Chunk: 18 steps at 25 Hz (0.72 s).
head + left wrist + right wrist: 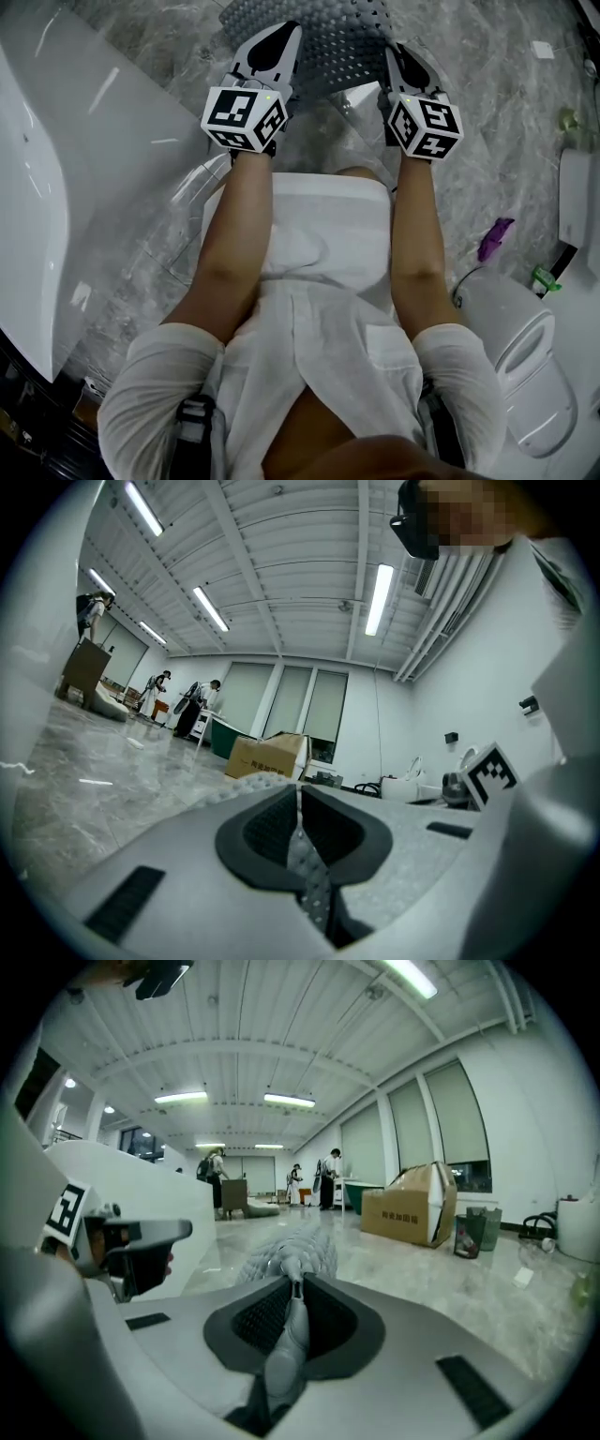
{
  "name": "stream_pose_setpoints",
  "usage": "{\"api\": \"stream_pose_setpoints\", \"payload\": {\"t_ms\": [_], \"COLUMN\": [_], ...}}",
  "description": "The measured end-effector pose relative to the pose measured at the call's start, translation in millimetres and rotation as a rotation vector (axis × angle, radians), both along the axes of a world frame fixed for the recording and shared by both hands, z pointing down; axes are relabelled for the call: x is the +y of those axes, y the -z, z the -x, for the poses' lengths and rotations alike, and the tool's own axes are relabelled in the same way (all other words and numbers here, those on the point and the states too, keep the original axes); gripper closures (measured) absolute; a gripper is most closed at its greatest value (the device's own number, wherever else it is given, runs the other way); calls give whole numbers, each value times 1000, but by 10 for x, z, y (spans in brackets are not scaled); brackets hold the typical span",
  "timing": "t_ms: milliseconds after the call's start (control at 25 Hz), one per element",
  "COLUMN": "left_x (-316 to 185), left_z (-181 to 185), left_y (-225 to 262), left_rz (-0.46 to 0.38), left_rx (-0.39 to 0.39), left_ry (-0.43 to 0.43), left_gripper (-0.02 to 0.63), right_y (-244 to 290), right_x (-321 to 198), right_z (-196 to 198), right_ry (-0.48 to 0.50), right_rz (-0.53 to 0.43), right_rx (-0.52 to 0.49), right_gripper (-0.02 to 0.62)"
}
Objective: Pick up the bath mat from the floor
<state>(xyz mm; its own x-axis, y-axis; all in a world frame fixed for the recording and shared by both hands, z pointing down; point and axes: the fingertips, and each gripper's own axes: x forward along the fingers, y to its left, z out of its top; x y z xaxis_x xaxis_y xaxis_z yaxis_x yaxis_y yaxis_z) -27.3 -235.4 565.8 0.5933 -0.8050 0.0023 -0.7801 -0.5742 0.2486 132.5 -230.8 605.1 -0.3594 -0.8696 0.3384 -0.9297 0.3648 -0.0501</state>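
Person's white-clad torso (319,309) fills the head view from centre to 6 o'clock, bare forearms reaching toward 12. Grey marble floor (487,94) all round. One white bathtub (37,234) at 9 o'clock, and one white toilet (525,356) at 4 o'clock.

One bath mat (323,42), grey and nubbed, at 12 o'clock, with its near edge at the jaw tips. Two grippers are on that edge. The left gripper (279,39) at 11 o'clock has its jaws fully closed, with a strip of mat pinched between the pads. The right gripper (398,58) at 1 o'clock has its jaws nearly together, clamped on a fold of mat that bunches out past the tips.

Small stuff on the floor: one purple item (495,239) at 3 o'clock and one green item (545,278) just below it.

Step in hand, as I read it: the grasp is done and the lift is about to start or just started. The far part of the mat is cropped, so it probably rests on the floor, but I can't confirm. The next move calls for raising both grippers together and level, keeping both clamped so the floppy mat doesn't slip or sag out of one side.
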Motion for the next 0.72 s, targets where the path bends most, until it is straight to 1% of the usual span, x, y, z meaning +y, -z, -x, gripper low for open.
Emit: {"api": "stream_pose_setpoints", "payload": {"t_ms": [160, 320, 400, 520, 560, 600, 640, 680, 720], "left_x": [-5, -1, 27, 71, 82, 89, 92, 85, 66], "left_z": [19, 80, 54, -13, -60, -122, -189, -246, -277], "left_y": [24, 93, 142, 239, 260, 267, 257, 228, 183], "left_rz": [-11, -20, -35, -70, -83, -95, -106, -115, -116], "left_rx": [12, 37, 32, 11, -8, -39, -85, -142, -202], "left_ry": [11, 46, 38, 22, 16, 10, 7, 12, 28], "left_gripper": [583, 583, 583, 574, 530, 418, 336, 299, 248], "right_y": [581, 1057, 1227, 1407, 1448, 1482, 1513, 1542, 1566], "right_x": [-159, -174, -162, -143, -128, -113, -101, -92, -82], "right_z": [11, -45, -51, -62, -73, -83, -84, -75, -53], "right_ry": [-82, -202, -217, -205, -201, -194, -185, -171, -155], "right_rz": [-123, -233, -277, -323, -333, -339, -343, -345, -346], "right_rx": [-34, -126, -157, -184, -189, -189, -186, -181, -179], "right_gripper": [538, 540, 540, 540, 540, 540, 540, 540, 540]}}
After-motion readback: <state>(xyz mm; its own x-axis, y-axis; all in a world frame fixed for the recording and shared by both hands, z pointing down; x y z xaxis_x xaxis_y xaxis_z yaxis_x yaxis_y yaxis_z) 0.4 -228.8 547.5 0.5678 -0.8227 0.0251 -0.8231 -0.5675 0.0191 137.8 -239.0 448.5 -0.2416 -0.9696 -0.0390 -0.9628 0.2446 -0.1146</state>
